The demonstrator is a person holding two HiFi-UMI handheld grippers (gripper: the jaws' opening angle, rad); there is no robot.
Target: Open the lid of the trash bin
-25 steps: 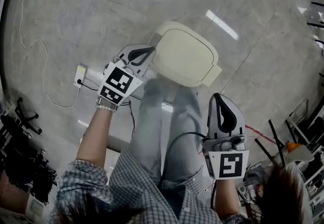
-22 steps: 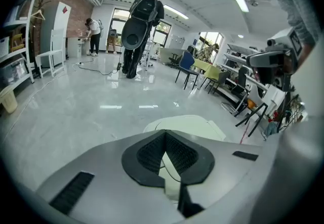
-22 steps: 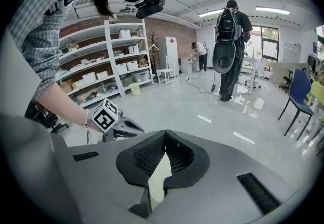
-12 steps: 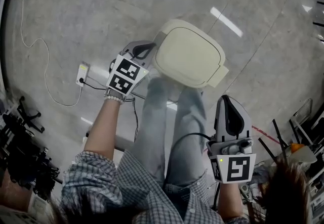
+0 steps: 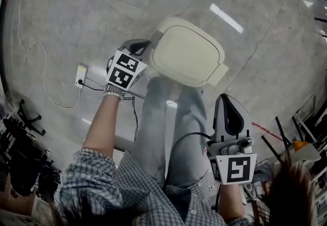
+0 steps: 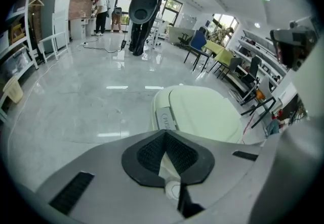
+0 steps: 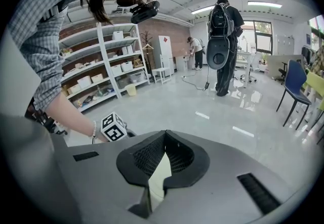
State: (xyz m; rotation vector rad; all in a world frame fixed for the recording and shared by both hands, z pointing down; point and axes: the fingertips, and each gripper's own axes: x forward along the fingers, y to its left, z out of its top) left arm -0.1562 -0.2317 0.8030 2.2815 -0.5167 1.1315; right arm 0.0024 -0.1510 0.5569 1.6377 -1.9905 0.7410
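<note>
The cream trash bin [image 5: 186, 51] stands on the floor in front of my legs, its lid [image 6: 205, 114] down flat. A push tab [image 6: 165, 117] sits on the bin's rim, just past my left gripper [image 6: 165, 133]. In the head view the left gripper [image 5: 145, 46] is at the bin's left edge, jaws shut on nothing. My right gripper [image 5: 225, 98] hangs lower right of the bin, apart from it, jaws closed and empty. In its own view the right gripper [image 7: 165, 134] faces the left gripper's marker cube [image 7: 112, 127].
A white power strip [image 5: 80, 76] and a thin cable [image 5: 30, 46] lie on the floor to the left. Black gear [image 5: 20, 158] is piled at lower left. Chairs [image 6: 212, 56] and a person with a backpack [image 6: 149, 5] stand farther off. Shelves [image 7: 106, 71] line a wall.
My left gripper has moved forward along the bin's left side, closer to its rim. The right gripper has stayed about where it was. The lid is unchanged.
</note>
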